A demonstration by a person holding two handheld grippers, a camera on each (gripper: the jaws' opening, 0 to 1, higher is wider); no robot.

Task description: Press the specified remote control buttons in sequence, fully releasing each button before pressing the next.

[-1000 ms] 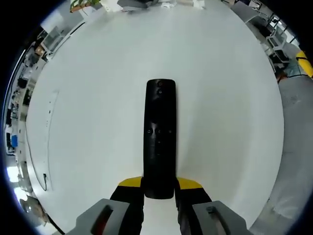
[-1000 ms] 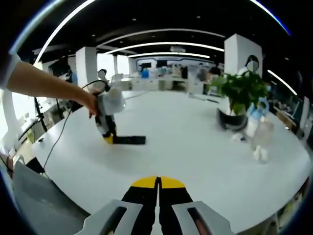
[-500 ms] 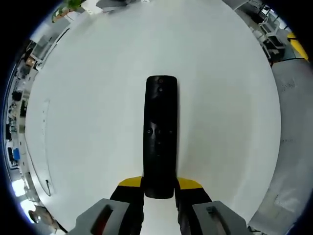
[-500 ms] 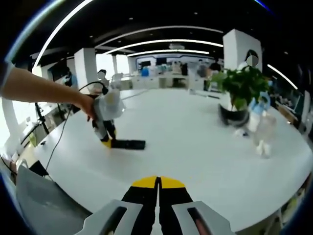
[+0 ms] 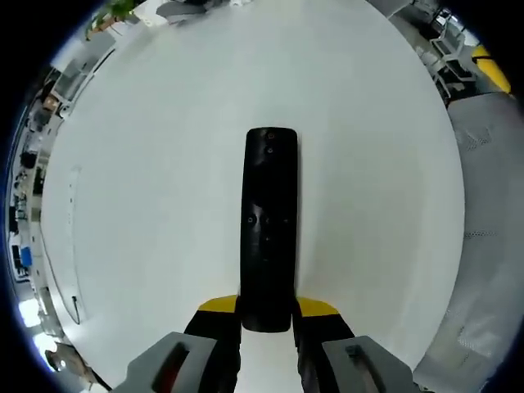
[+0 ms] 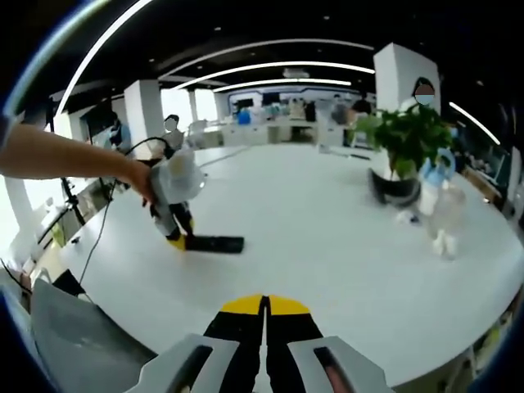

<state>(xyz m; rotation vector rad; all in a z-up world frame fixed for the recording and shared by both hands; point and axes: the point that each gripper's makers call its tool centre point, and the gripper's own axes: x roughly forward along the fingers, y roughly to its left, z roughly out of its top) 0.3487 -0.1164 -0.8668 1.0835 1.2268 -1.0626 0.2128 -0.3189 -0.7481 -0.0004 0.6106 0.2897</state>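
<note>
Nothing on the table has shifted since the earlier frames; only the left camera has tipped slightly, and the left gripper [image 5: 267, 315] keeps its hold, its yellow-tipped jaws clamped on the near end of the black remote control [image 5: 268, 221]. That remote lies flat on the white table [image 5: 164, 164], its length running straight away from the jaws, small buttons showing at mid-body and near the far end. In the right gripper view, the right gripper [image 6: 264, 318] hangs above the near edge of the table with its jaws pressed together and nothing between them. Farther out on the left, a person's hand [image 6: 141, 178] holds the left gripper, its tips on the end of the remote, which rests on the tabletop. Far right, a potted plant [image 6: 399, 147] stands beside a clear bottle [image 6: 443, 221].
</note>
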